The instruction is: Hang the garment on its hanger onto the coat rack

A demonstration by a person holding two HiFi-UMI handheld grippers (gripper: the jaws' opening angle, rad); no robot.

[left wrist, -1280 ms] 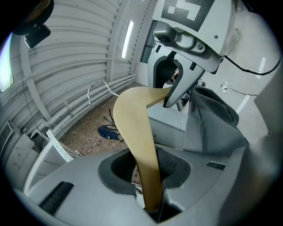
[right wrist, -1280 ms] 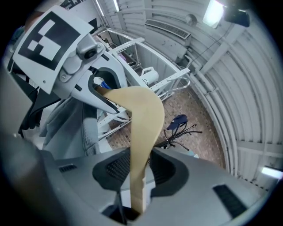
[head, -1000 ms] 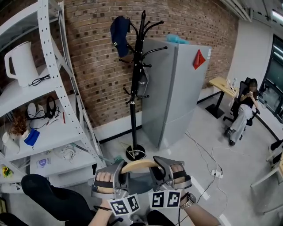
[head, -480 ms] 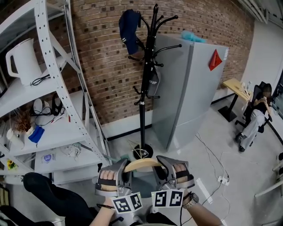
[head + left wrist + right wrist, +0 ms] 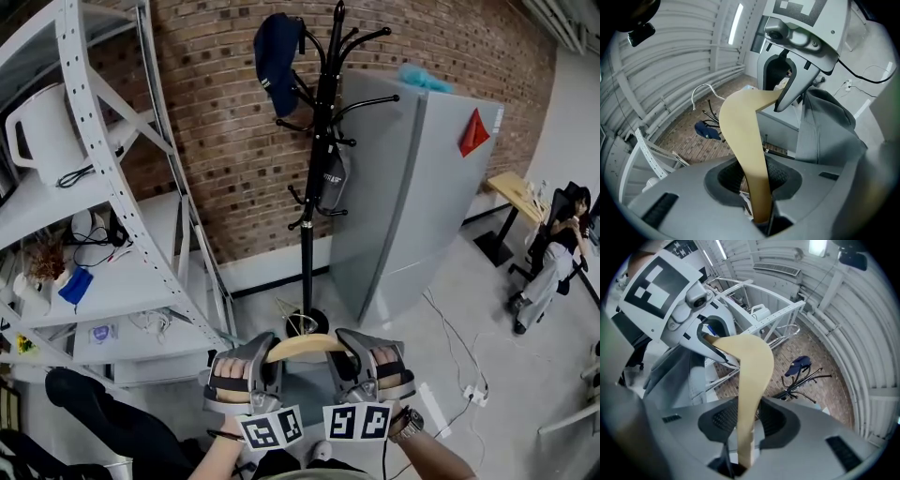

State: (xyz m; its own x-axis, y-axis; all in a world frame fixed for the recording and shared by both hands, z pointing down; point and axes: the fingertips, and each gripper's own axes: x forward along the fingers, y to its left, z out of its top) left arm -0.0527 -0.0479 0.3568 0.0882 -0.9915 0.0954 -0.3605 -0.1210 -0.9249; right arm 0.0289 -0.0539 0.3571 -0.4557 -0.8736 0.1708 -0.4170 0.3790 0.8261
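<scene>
The wooden hanger [image 5: 304, 348] is a stiff, light, curved bar with a smooth finish. It should carry without bending, but it could slip or swivel in a loose pinch. The grey garment [image 5: 826, 125] draped on it is soft and limp. It probably adds most of the weight and is likely to sway or slide if the bar tips. The sensible hold is the one in use: one grip on each shoulder arm, either side of the wire hook [image 5: 708, 86], which leaves the hook free to go over a peg. The left gripper [image 5: 262, 352] is clenched on the hanger's left arm, with the pale wood running out from between its ribbed pads. The right gripper [image 5: 351, 349] is clenched the same way on the right arm, so neither is empty. Between the two grippers the bar arches upward, its crest above both pairs of jaws. The hook juts from that crest, beyond the jaws and clear of them. The garment hangs below the bar, beside and beneath the grippers on the person's side. The coat rack [image 5: 320, 178] stands well ahead of both grippers. Its pegs are far above them, and a dark blue cap [image 5: 277, 52] sits on one upper peg, so the hook is well apart from any peg. Both grips will probably need to stay level on the way up, or the cloth may drag the bar round.
</scene>
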